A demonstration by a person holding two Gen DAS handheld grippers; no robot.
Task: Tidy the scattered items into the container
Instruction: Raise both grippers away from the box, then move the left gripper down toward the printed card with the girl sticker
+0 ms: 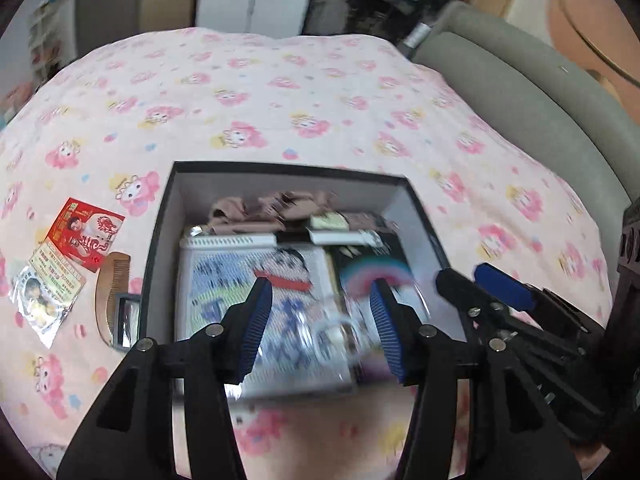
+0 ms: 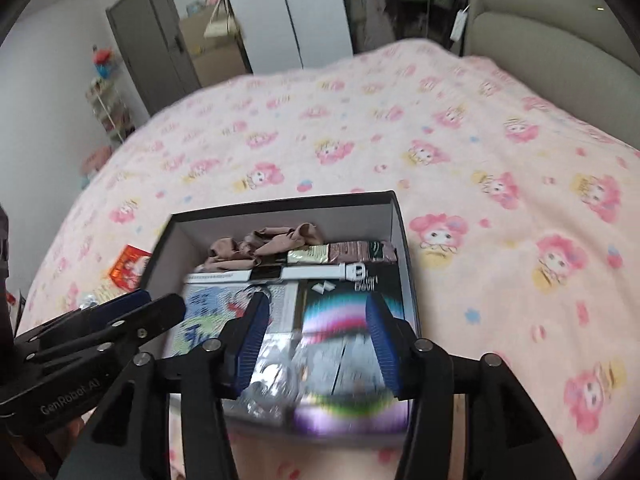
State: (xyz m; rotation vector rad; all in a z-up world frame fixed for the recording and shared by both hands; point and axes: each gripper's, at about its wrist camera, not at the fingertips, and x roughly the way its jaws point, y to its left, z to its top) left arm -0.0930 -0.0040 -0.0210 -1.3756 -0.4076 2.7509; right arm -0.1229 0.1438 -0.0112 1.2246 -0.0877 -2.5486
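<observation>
A black box with white inner walls [image 1: 160, 216] [image 2: 402, 220] sits on the pink bed. It holds beige stockings [image 1: 272, 204] [image 2: 272, 240], a white watch [image 2: 312, 272], a cartoon packet [image 1: 248, 280] and a dark card with a rainbow print [image 2: 348, 308]. My left gripper [image 1: 320, 320] is open and empty above the box. My right gripper [image 2: 316, 336] is open above the box's near end; it also shows at the right of the left wrist view [image 1: 480, 284]. A red packet [image 1: 86, 232], a clear sachet [image 1: 44, 292], a wooden comb [image 1: 110, 288] and a small black frame [image 1: 128, 320] lie left of the box.
The pink cartoon bedspread [image 1: 320, 100] spreads all round the box. A grey padded headboard [image 1: 540, 80] [image 2: 560, 40] runs along the right. Doors, cardboard boxes and shelves stand beyond the bed's far edge.
</observation>
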